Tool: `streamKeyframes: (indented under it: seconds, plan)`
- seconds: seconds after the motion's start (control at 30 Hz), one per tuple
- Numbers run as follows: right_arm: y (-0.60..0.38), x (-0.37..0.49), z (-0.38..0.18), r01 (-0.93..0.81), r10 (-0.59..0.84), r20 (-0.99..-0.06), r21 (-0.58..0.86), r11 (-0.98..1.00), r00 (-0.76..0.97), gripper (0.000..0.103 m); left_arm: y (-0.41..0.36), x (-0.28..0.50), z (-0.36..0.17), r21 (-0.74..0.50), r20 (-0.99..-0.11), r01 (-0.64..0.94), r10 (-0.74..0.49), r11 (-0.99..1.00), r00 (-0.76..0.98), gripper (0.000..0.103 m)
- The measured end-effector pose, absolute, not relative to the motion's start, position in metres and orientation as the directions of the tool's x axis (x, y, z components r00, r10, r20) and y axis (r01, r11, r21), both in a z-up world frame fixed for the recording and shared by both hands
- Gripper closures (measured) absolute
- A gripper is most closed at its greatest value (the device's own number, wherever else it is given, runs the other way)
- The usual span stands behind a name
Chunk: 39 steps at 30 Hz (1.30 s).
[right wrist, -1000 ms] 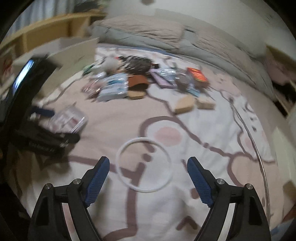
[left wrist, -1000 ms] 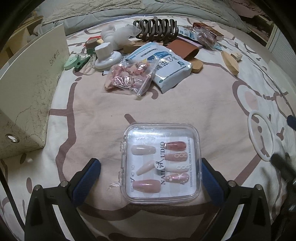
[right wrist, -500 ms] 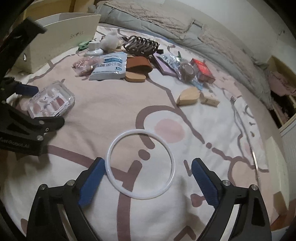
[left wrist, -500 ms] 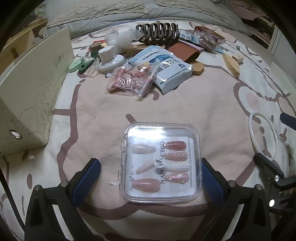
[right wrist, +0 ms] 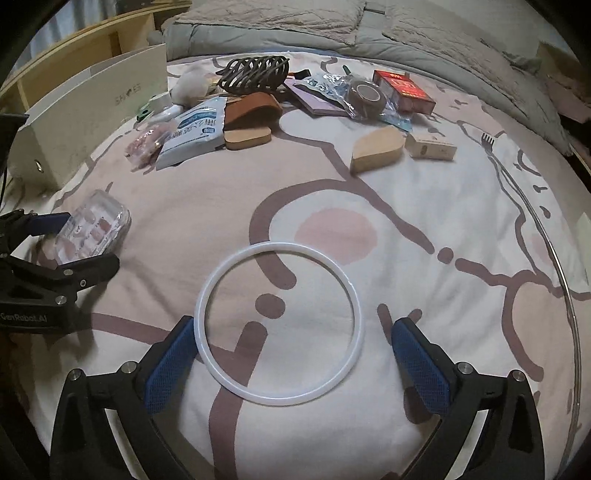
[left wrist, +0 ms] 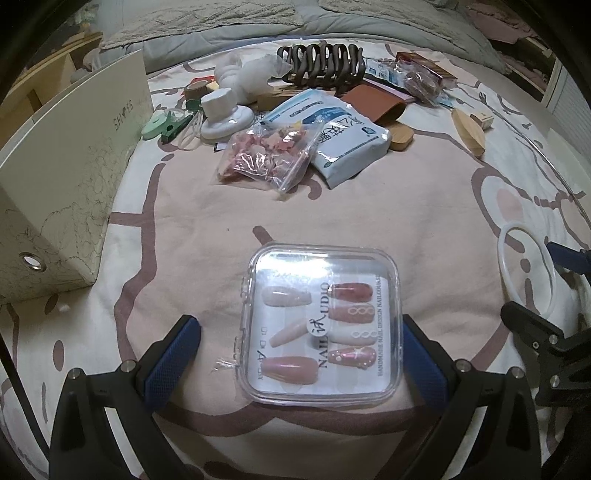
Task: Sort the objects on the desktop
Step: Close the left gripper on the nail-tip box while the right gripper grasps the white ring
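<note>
A clear plastic box of false nails [left wrist: 321, 325] lies flat on the pink patterned bedspread [left wrist: 207, 236]. My left gripper [left wrist: 299, 358] stands open around it; the left pad is clear of the box and the right pad sits close beside its edge. A thin white ring [right wrist: 280, 246] lies flat on the cloth to the right. My right gripper [right wrist: 295, 362] straddles it with its jaws opening, and its left pad is near the ring's rim. The left wrist view shows the ring [left wrist: 501, 266] and right gripper [left wrist: 528, 277] at its right edge. In the right wrist view the nail box [right wrist: 99, 218] and left gripper [right wrist: 85, 240] are at the left.
A white shoe box [left wrist: 74, 177] stands at the left. A pile lies at the far side: a brown hair claw [left wrist: 321, 62], a tissue pack [left wrist: 343, 136], a bag of pink bits [left wrist: 269, 155], wooden pieces [right wrist: 376, 149] and a red box [right wrist: 402, 88]. Behind it is a grey quilt [right wrist: 369, 33].
My right gripper has come down closer over the white ring and its jaws have spread wider. It has also entered the right edge of the left wrist view. The left gripper has stayed put.
</note>
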State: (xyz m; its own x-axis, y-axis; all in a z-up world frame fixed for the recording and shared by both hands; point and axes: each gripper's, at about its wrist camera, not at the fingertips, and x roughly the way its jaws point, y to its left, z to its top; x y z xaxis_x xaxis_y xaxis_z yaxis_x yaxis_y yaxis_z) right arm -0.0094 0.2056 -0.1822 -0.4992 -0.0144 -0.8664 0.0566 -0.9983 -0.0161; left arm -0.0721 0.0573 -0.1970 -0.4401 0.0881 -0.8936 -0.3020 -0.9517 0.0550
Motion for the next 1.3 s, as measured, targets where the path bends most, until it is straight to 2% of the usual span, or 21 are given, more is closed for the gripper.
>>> streamKeyframes:
  seconds: [0.07, 0.13, 0.2, 0.37, 0.7, 0.97, 1.27, 1.3]
  plan:
    - [0.206, -0.009, -0.182, 0.057, -0.027, -0.865, -0.002, -0.998, -0.5, 0.005, 0.057, -0.074, -0.196, 0.051, -0.899, -0.3, 0.088, -0.952, -0.43, 0.0]
    - [0.206, -0.006, -0.18, 0.057, -0.031, -0.861, 0.002, -0.998, -0.508, 0.015, 0.056, -0.075, -0.196, 0.043, -0.903, -0.298, 0.09, -0.953, -0.42, 0.0]
    - [0.202, -0.003, -0.178, 0.055, -0.027, -0.854, -0.002, -0.998, -0.52, 0.019, 0.056, -0.075, -0.196, 0.041, -0.904, -0.298, 0.091, -0.954, -0.418, 0.0]
    - [0.21, -0.002, -0.182, -0.001, -0.055, -0.839, 0.066, -0.998, -0.541, 0.019, 0.054, -0.076, -0.195, 0.006, -0.909, -0.313, 0.125, -0.95, -0.398, 0.0]
    - [0.208, 0.002, -0.184, -0.007, -0.044, -0.818, 0.059, -0.998, -0.573, 0.019, 0.048, -0.078, -0.192, -0.086, -0.921, -0.312, 0.195, -0.946, -0.337, 0.0]
    - [0.208, 0.003, -0.185, -0.008, -0.043, -0.814, 0.058, -0.998, -0.579, 0.019, 0.036, -0.086, -0.187, -0.195, -0.927, -0.236, 0.257, -0.952, -0.273, 0.0]
    - [0.207, 0.003, -0.184, -0.01, -0.033, -0.813, 0.047, -0.999, -0.581, 0.019, 0.039, -0.078, -0.186, -0.113, -0.941, -0.248, 0.183, -0.962, -0.283, 0.007]
    - [0.207, 0.003, -0.185, -0.009, -0.033, -0.813, 0.047, -0.999, -0.582, 0.019, 0.038, -0.078, -0.185, -0.11, -0.941, -0.242, 0.179, -0.964, -0.286, 0.012]
